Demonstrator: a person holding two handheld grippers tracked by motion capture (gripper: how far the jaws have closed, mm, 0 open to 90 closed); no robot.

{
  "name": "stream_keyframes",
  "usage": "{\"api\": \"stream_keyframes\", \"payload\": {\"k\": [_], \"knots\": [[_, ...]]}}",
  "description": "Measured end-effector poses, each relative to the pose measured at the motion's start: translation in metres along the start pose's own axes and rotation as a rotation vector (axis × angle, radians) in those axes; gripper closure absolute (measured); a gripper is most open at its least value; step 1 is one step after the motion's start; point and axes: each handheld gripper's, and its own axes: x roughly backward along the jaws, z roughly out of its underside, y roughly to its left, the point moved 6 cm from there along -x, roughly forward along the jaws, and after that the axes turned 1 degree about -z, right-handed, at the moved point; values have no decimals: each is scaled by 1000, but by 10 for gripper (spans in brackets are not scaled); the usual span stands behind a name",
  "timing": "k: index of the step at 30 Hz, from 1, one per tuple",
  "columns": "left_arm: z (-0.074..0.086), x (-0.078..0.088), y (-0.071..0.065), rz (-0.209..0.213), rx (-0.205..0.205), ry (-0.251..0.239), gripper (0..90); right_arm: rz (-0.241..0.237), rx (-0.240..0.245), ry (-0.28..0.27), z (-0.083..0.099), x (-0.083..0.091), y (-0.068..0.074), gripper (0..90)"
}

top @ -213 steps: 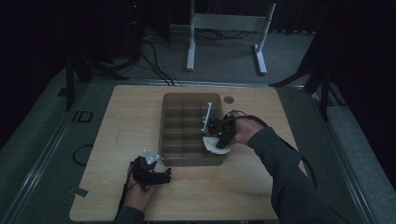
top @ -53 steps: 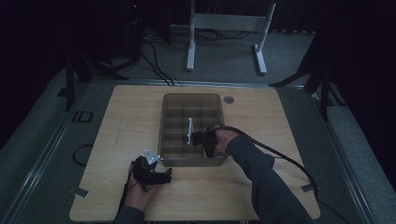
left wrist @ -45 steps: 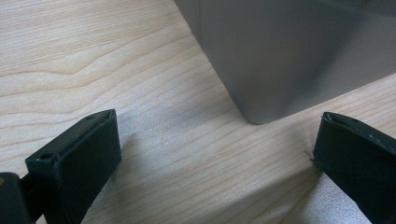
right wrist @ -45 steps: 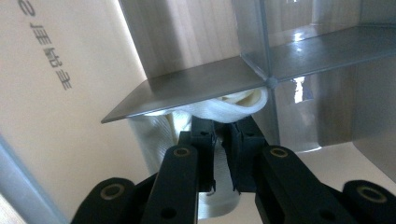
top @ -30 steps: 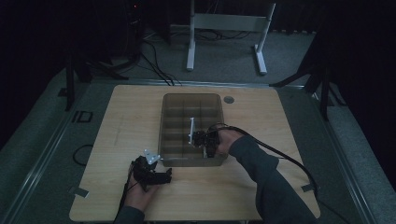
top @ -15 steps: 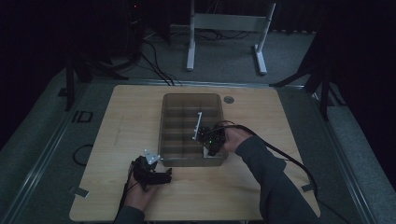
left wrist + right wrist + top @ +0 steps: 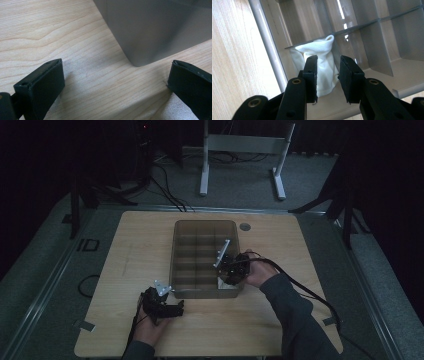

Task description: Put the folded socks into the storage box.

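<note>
A grey divided bin (image 7: 176, 251) stands in the middle of the wooden table (image 7: 125, 255). A crumpled white cloth (image 7: 322, 48) lies bunched in the bin's near right compartment, against a divider, also glimpsed as the cloth (image 7: 228, 283) from above. My right gripper (image 7: 328, 60) hovers just above it, jaws a narrow gap apart, pads not pressing the cloth; from above, the right gripper (image 7: 227, 272) hangs over the bin's near right corner. My left gripper (image 7: 116, 67) rests open on the table by the bin's near left corner (image 7: 150, 30), nothing between its jaws; from above, the left gripper (image 7: 176, 308) points right.
A small round grey disc (image 7: 244, 226) sits in the tabletop beyond the bin's far right corner. The bin's other compartments (image 7: 372, 32) look bare. The right gripper's cable (image 7: 305, 292) trails across the table's right side. A metal stand (image 7: 240, 145) is on the floor beyond.
The right gripper has drawn back from the bin's middle toward its near right corner and lifted a little, leaving the white cloth in the compartment. The left gripper has stayed put.
</note>
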Motion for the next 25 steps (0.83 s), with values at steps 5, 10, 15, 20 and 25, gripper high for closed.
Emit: {"api": "stream_keyframes", "payload": {"k": [5,10,15,20,25], "knots": [[0,0,0,0,1,-1,10,7,-26,-40,4,2,-1,672],[0,0,0,0,1,-1,10,22,-45,-60,9,4,0,670],[0,0,0,0,0,0,10,26,-61,-84,15,6,0,672],[0,0,0,0,0,0,10,30,-75,-107,21,8,1,678],[0,0,0,0,0,0,10,35,-99,-154,28,14,2,679]]}}
